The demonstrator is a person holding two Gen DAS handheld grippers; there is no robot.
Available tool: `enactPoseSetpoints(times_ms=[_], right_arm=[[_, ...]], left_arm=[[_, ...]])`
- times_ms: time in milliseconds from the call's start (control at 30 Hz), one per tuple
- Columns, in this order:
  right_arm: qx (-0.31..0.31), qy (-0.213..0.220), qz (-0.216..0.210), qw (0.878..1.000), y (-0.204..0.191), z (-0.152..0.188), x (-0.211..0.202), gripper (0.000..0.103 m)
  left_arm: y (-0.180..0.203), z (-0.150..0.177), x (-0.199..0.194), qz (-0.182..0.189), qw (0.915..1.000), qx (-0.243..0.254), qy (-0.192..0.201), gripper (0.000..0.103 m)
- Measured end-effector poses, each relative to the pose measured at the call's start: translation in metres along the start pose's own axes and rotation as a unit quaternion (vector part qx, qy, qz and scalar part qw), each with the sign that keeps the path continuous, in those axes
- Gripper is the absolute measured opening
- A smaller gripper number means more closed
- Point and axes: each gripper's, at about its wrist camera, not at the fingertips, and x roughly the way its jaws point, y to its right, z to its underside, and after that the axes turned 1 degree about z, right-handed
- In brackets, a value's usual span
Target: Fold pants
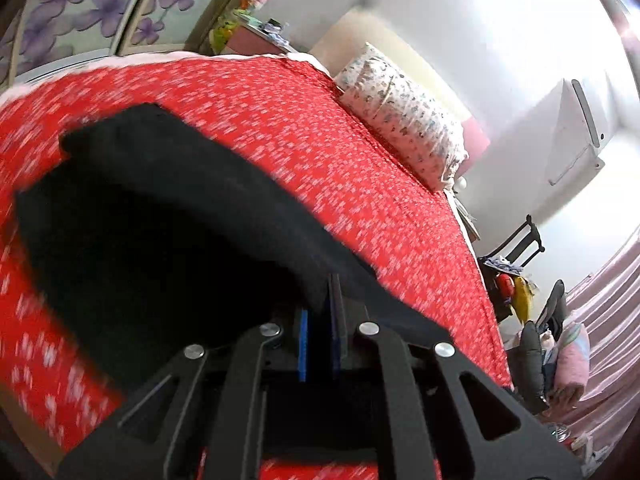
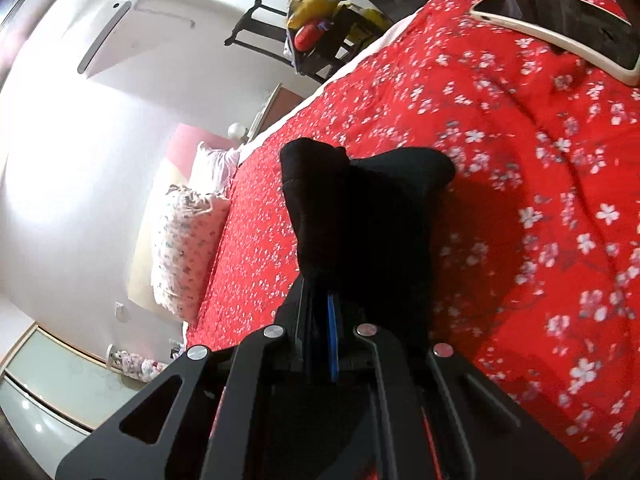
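The black pants hang lifted over a bed with a red flowered cover. My left gripper is shut on an edge of the pants, and the cloth drapes over its fingertips and spreads left. In the right wrist view my right gripper is shut on another bunched part of the black pants, held above the red cover. The blue pads show below the cloth; the fingertips are hidden by it.
A flowered pillow lies at the head of the bed, also in the right wrist view. A phone lies on the cover at the far right. A dark chair with clutter stands beside the bed.
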Motion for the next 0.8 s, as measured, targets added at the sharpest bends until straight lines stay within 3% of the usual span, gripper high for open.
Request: enactPoseSetpoints(times_ms=[200, 267, 333, 433, 700, 800], right_arm=[[-0.007, -0.005, 0.016, 1.000, 0.006, 0.000, -0.003, 0.006], [-0.013, -0.006, 0.022, 1.000, 0.007, 0.001, -0.005, 0.006], [-0.016, -0.008, 0.023, 1.000, 0.009, 0.001, -0.006, 0.006], [-0.017, -0.011, 0.024, 1.000, 0.014, 0.001, -0.009, 0.006], [-0.018, -0.008, 0.035, 0.999, 0.016, 0.007, -0.009, 0.006], [-0.021, -0.006, 0.038, 0.999, 0.013, 0.012, -0.009, 0.006]], left_arm=[[-0.047, 0.043, 0.013, -0.003, 0.9986, -0.052, 0.002, 0.011], [-0.056, 0.044, 0.015, -0.013, 0.9982, -0.058, 0.010, 0.022], [-0.066, 0.034, 0.005, -0.010, 0.9961, -0.079, 0.038, 0.050], [-0.082, 0.021, -0.016, -0.032, 0.9899, -0.094, 0.101, 0.072], [-0.119, -0.001, -0.006, 0.014, 0.9829, -0.165, 0.081, 0.069], [-0.130, -0.004, -0.004, 0.031, 0.9786, -0.187, 0.080, 0.063]])
